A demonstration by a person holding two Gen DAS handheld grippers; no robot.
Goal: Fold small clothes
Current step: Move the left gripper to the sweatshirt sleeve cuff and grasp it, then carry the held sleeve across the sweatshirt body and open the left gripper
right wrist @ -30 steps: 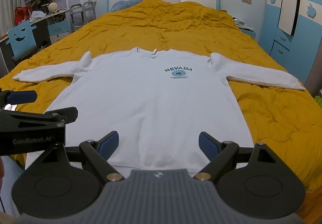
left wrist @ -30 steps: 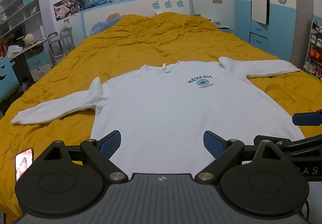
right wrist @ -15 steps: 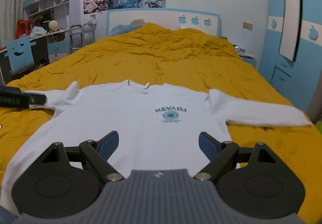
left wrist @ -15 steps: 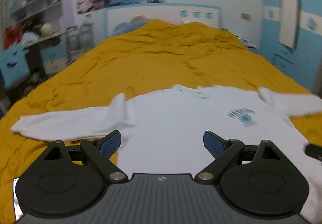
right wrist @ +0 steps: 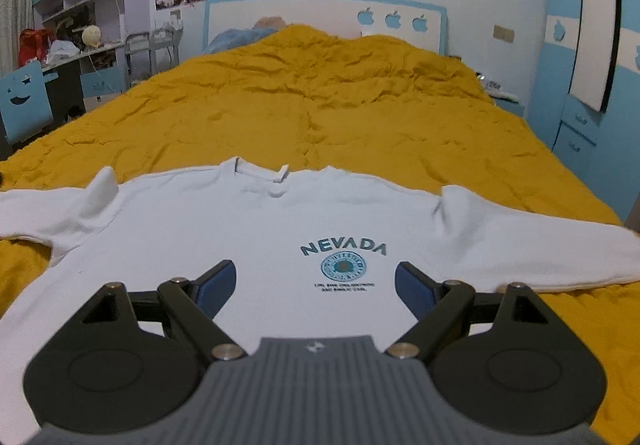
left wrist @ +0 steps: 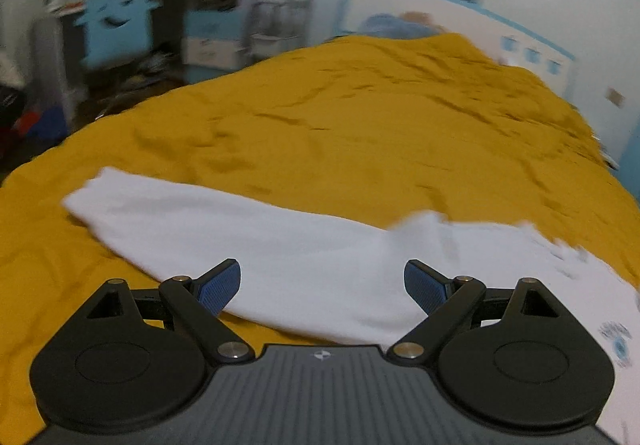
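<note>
Sweatshirt [right wrist: 256, 229], white with a NEVADA print [right wrist: 344, 247], lies flat and face up on the yellow bedspread [right wrist: 320, 113], both sleeves spread outward; no fold has been made yet.

Left tongs [left wrist: 322, 283]: released, jaws wide apart, holding nothing. The left sleeve [left wrist: 224, 221] lies directly ahead of and beneath the blue pads [left wrist: 220, 285], its cuff ahead and to the left of them. This view is motion-blurred, so whether the pads touch cloth cannot be told.

Right tongs [right wrist: 316, 285]: released, jaws wide apart, empty, positioned over the chest with the print between and just ahead of the pads. The right sleeve [right wrist: 532, 245] extends off to the right of them.

Step in hand, as judged: take the left sleeve for the first inward fold.

Procedure:
1. Settle the left tongs before closing.
2. Grip near the cuff, catching both cloth layers but not the bedspread.
3. Carry the sleeve across the body, keeping it flat.
4. Use the right tongs to pin the chest so the garment does not drag.
</note>
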